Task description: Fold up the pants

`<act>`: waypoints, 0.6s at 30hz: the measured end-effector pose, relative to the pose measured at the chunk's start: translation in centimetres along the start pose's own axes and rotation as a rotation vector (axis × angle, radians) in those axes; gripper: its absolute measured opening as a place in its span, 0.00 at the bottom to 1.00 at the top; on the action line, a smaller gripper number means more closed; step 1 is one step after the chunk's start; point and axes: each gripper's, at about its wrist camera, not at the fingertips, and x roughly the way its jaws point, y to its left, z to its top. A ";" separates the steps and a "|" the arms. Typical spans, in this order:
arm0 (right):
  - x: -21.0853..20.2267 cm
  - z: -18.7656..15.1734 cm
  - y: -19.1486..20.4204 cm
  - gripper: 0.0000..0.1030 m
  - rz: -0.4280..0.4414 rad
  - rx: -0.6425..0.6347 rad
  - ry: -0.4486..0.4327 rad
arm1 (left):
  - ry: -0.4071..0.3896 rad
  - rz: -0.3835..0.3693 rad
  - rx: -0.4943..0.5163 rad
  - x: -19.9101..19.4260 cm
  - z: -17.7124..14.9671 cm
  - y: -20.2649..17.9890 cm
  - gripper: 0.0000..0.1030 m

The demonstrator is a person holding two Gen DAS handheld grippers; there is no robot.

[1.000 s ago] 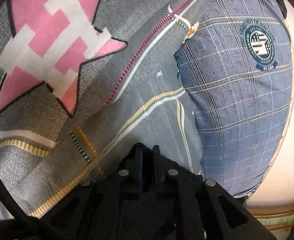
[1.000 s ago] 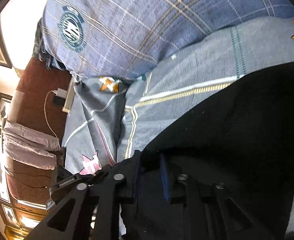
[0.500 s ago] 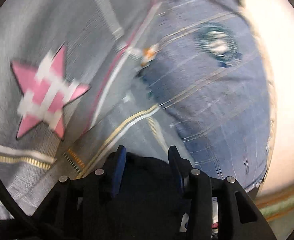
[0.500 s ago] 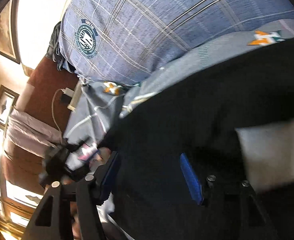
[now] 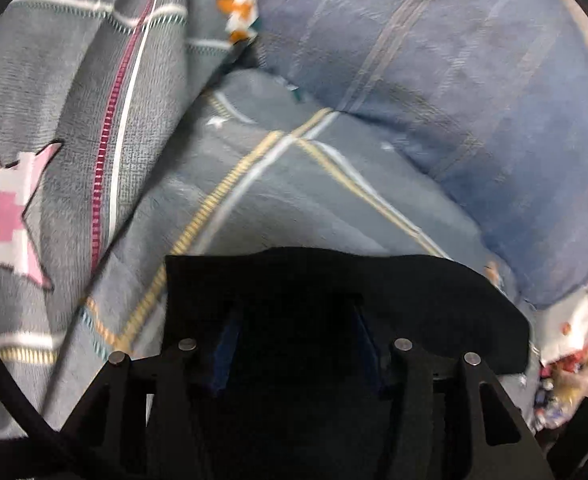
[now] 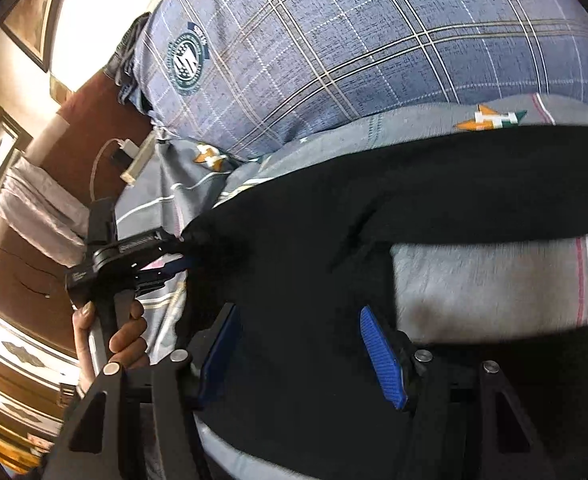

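**Black pants lie between 2 spread grippers on a patterned bed**

Black fabric fills the foreground of both wrist views. The pants (image 5: 333,280) lie on a grey bedspread (image 5: 278,184) crossed by yellow, white and magenta lines, and the cloth runs between the fingers of each tool. The left gripper (image 5: 294,344) has its blue-lined fingers spread wide, nothing pinched between them; the pants' straight upper edge sits just beyond its tips. The right gripper (image 6: 301,344) is likewise spread, its blue pads (image 6: 381,356) standing apart with dark cloth lying loosely in the gap.

Only the left wrist view shows the large pink-and-white star (image 5: 2,208) printed on the bedspread, and a cluttered patch of small colourful items at the far right edge, too blurred to identify. Only the right wrist view shows the person's left hand (image 6: 122,332) wrapped around the other tool's handle, and a bend in the pants, with pale bedspread showing between 2 dark bands.

Beyond the pants, a blue plaid pillow (image 6: 373,48) with a round crest rests against the bedding. Farther off, a white charger (image 6: 128,146) with its cable lies near the bed's edge beside dark wooden furniture (image 6: 18,272), with framed pictures (image 6: 30,16) on a cream wall.
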 end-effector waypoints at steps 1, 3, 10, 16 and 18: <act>0.4 0.6 -0.1 0.63 -0.003 -0.012 0.001 | 0.003 0.002 -0.008 0.5 0.4 0.1 0.51; 1.3 1.9 -0.3 0.63 -0.013 -0.032 0.002 | -0.012 0.015 -0.008 1.0 1.0 0.3 0.51; 3.1 2.4 -2.2 0.63 0.020 -0.003 0.004 | -0.046 0.059 -0.023 1.7 2.1 0.5 0.51; 0.6 2.6 -2.0 0.63 0.019 -0.006 -0.034 | -0.165 0.115 0.105 -0.6 0.3 -2.2 0.51; -2.0 2.6 -1.8 0.63 0.020 -0.003 -0.094 | -0.233 0.124 0.187 -2.4 -1.6 -3.7 0.58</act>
